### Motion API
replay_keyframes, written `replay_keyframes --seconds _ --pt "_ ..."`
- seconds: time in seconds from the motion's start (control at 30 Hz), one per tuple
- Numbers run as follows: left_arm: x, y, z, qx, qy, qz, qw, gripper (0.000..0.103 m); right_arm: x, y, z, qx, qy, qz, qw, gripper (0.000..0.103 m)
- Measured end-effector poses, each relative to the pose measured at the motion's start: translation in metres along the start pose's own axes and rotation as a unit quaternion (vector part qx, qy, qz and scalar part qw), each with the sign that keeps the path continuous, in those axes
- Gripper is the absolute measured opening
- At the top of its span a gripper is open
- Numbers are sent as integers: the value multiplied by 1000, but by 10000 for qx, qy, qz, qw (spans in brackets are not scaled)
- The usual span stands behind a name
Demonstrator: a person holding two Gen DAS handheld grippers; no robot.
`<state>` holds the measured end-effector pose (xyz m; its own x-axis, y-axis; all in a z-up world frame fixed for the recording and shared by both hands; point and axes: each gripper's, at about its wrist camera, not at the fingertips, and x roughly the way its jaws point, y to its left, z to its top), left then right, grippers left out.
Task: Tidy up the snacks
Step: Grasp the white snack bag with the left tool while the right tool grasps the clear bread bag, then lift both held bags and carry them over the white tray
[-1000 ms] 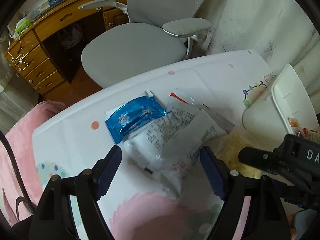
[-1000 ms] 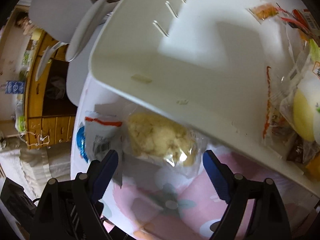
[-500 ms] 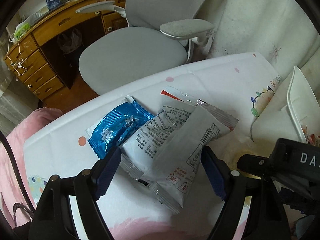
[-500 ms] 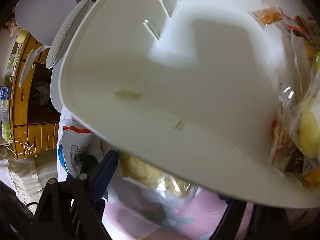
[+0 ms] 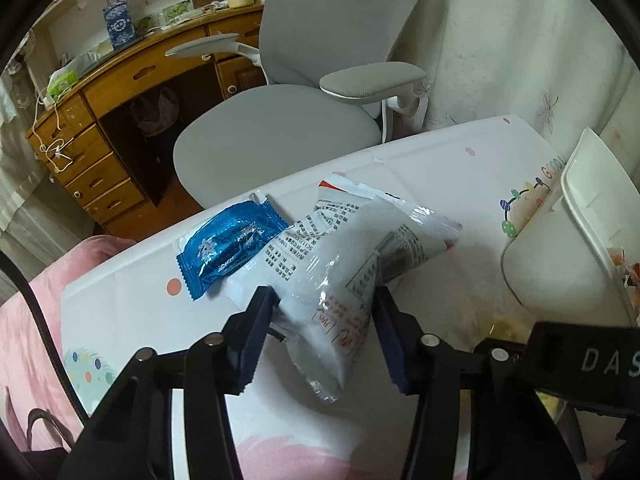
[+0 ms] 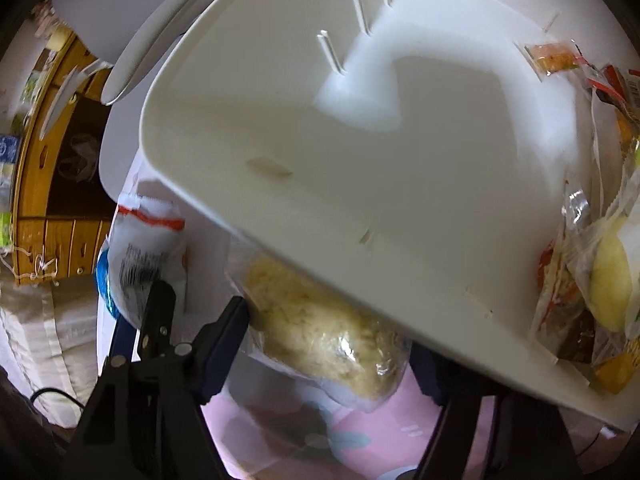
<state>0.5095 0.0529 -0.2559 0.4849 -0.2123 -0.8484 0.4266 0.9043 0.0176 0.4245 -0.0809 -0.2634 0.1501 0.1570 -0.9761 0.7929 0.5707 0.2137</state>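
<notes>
In the left wrist view my left gripper (image 5: pixel 322 330) is shut on a white printed snack bag (image 5: pixel 340 292) and pinches its near end between both pads. A second white bag (image 5: pixel 320 220) and a blue foil packet (image 5: pixel 228 246) lie behind it on the white cloth. In the right wrist view my right gripper (image 6: pixel 332 340) is closed around a clear-wrapped yellow bun (image 6: pixel 320 328); its right finger is hidden under the white bin (image 6: pixel 360 184). The bin (image 5: pixel 560 264) holds several snacks (image 6: pixel 592 280) at its right side.
A grey office chair (image 5: pixel 280 128) stands beyond the table's far edge, with a wooden desk (image 5: pixel 100 128) behind it. A pink cushion (image 5: pixel 28 320) lies at the left. The white bin's rim overhangs the bun closely.
My left gripper has moved forward and closed on the white bag. My right gripper has closed in on the bun under the bin's rim.
</notes>
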Motion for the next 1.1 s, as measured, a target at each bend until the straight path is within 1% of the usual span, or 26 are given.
replay_keyframes --seconds 0.1,0.2,0.3,0.37,0.43,0.5,0.63,0.8,0.9,1.03,1.1 --pt "-5 -2 -6 -2 -25 6 10000 44 -2 -10 -5 -53 30 -9 10000 72" --pt "-11 -4 -13 28 -80 24 10000 41 -1 4 4 -72 43 -70 9999 71" --pt "-17 -2 -20 -40 -63 30 10000 40 -5 -1 0 -110 37 -111 9999 67" --pt "-21 -3 -25 -48 -34 107 9999 40 -8 -4 -3 -138 39 -199 9997 66" --pt "-28 -2 -31 -79 -47 128 9999 38 -10 -10 -7 -154 101 -217 9996 64" --pt "-35 1 -38 -189 -31 98 9998 38 -16 -13 -12 -278 99 -172 9994 58" --pt "-50 7 -51 -370 -85 63 9993 37 -28 -16 -26 -487 36 -260 9985 57" --pt "-76 10 -71 -541 -132 -2 9985 36 -32 -11 -41 -717 -127 -355 9967 56" --pt "-91 10 -82 -675 -154 -45 9976 36 -39 -11 -65 -1033 -359 -493 9928 56" --pt "-116 11 -99 -861 -229 -85 9960 36 -45 -17 -104 -1465 -596 -558 9858 56" --pt "-127 11 -106 -936 -264 -116 9952 36 -48 -19 -117 -1608 -658 -534 9833 56"
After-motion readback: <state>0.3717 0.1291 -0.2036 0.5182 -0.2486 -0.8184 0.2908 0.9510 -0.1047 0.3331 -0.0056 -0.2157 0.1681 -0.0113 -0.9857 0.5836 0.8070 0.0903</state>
